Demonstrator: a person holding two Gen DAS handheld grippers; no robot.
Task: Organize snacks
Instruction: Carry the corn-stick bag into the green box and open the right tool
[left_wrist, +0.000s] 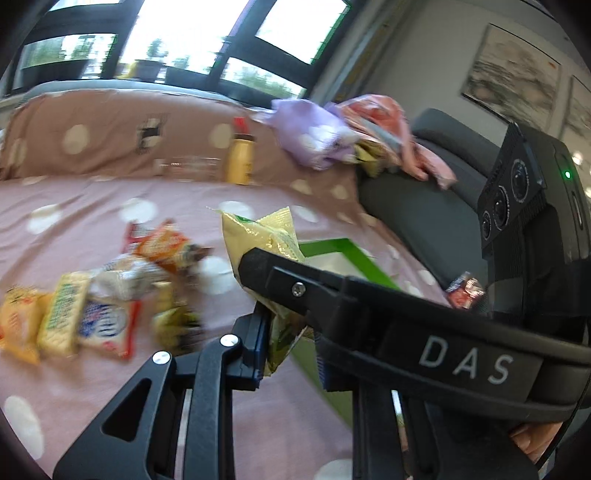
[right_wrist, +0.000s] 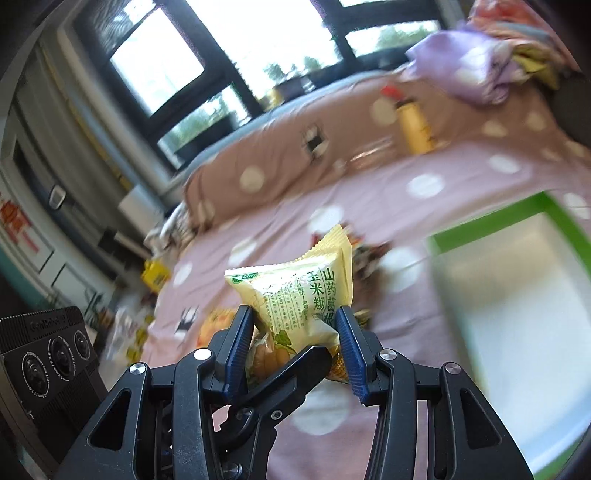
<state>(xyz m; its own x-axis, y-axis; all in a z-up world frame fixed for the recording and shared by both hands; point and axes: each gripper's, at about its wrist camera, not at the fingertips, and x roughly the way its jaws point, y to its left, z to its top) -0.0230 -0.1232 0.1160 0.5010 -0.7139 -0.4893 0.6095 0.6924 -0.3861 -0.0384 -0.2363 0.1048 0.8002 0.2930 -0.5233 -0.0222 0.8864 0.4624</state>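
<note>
Both the right tool and the left tool clamp one yellow packet; the snack pile behind is blurred.

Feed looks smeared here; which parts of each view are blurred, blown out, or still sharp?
Left wrist view: snack pile motion-smeared, windows blown out, left hand-held gripper sharp. Right wrist view: bedspread and green tray streaked, yellow packet print still readable; fisheye bends the edges in both.

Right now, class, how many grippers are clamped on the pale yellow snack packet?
2. The right gripper clamps the packet from both sides; the left gripper pinches the same packet's lower edge.
</note>
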